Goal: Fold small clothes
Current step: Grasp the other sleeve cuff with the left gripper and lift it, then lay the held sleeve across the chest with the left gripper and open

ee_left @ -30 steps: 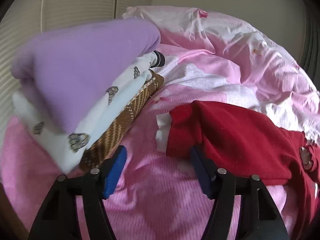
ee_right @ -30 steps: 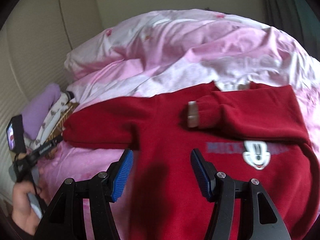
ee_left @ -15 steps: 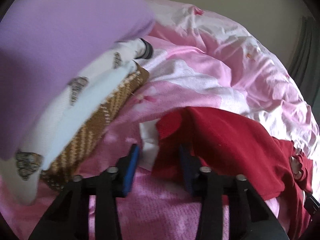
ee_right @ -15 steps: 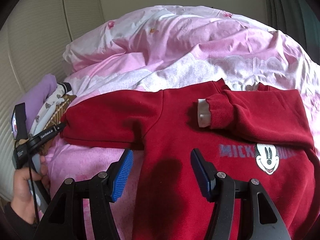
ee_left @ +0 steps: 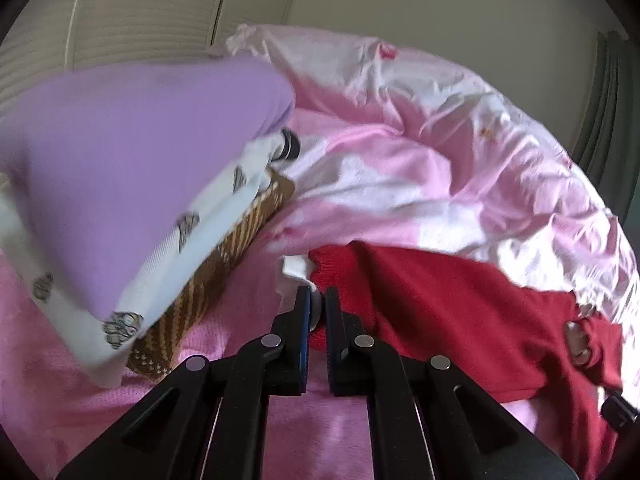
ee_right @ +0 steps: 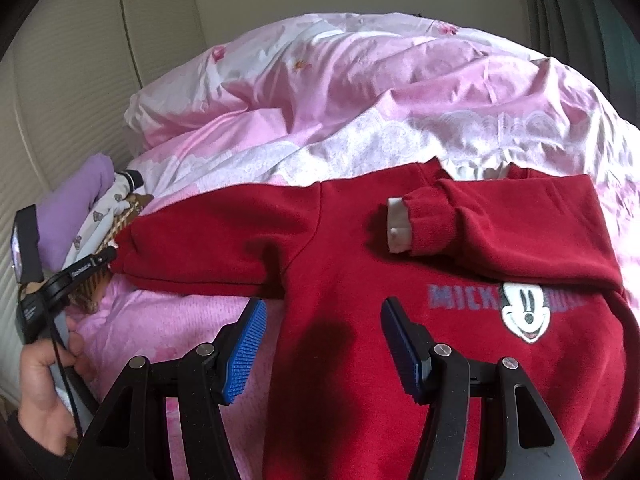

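Observation:
A small red sweatshirt (ee_right: 360, 280) with a Mickey Mouse patch (ee_right: 524, 316) lies face up on a pink bed cover. Its right sleeve (ee_right: 500, 224) is folded across the chest, white cuff showing. Its left sleeve (ee_right: 224, 248) stretches out to the left. My left gripper (ee_left: 317, 304) is shut on the cuff end of that left sleeve (ee_left: 440, 300); it also shows in the right wrist view (ee_right: 102, 258) at the sleeve tip. My right gripper (ee_right: 320, 324) is open and empty, hovering over the sweatshirt's lower body.
A stack of folded clothes, purple (ee_left: 120, 168) on top, white patterned (ee_left: 208, 232) and brown knit (ee_left: 224, 272) below, sits left of the sleeve. A rumpled pink and white duvet (ee_right: 360, 92) lies behind. A beige padded headboard (ee_right: 80, 60) is at the far left.
My left gripper moved forward to the left sleeve's cuff and closed on it. My right gripper stayed open, with the view shifting slightly closer over the sweatshirt.

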Action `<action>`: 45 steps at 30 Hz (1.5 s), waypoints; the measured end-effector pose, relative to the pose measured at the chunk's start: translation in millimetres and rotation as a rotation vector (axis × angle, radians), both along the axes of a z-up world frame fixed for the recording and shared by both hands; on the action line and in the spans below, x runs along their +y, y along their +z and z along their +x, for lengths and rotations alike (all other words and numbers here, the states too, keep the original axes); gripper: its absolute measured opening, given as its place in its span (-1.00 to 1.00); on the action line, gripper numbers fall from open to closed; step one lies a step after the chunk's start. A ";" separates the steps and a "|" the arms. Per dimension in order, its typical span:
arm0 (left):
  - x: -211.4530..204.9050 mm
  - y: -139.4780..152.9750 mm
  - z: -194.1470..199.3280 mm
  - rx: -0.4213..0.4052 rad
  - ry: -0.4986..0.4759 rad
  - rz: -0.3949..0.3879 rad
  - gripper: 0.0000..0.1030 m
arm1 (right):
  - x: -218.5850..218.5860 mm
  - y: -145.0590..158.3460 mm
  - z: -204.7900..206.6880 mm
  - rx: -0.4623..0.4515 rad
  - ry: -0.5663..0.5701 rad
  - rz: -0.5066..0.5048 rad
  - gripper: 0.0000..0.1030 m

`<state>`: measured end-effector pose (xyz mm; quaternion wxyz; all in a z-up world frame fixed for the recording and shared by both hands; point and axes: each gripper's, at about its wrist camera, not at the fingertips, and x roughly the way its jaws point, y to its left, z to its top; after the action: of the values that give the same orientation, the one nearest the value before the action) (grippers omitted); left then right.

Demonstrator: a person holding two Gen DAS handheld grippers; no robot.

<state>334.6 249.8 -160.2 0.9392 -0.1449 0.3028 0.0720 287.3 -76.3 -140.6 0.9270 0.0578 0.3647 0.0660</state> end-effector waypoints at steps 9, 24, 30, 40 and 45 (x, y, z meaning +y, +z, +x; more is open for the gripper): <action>-76.5 68.3 -7.6 -0.091 -0.091 0.088 -0.85 | -44.8 20.9 -13.8 -0.044 -0.050 0.017 0.16; -303.6 74.0 14.8 -0.053 -0.376 0.143 -0.91 | -220.2 27.6 -33.4 -0.046 -0.249 0.009 0.17; -378.2 67.3 15.2 -0.040 -0.473 0.166 -0.91 | -272.5 22.1 -42.7 -0.042 -0.316 0.039 0.17; -490.9 74.5 16.3 -0.055 -0.631 0.178 -0.91 | -325.8 16.9 -50.1 -0.042 -0.404 0.105 0.17; -523.4 50.6 21.0 -0.002 -0.661 0.215 -0.91 | -349.8 9.9 -51.0 -0.024 -0.453 0.150 0.17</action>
<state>355.6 -273.5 -109.7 0.9219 0.0606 0.3231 -0.2048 236.3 -426.1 -130.6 0.9156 0.2059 0.3253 -0.1163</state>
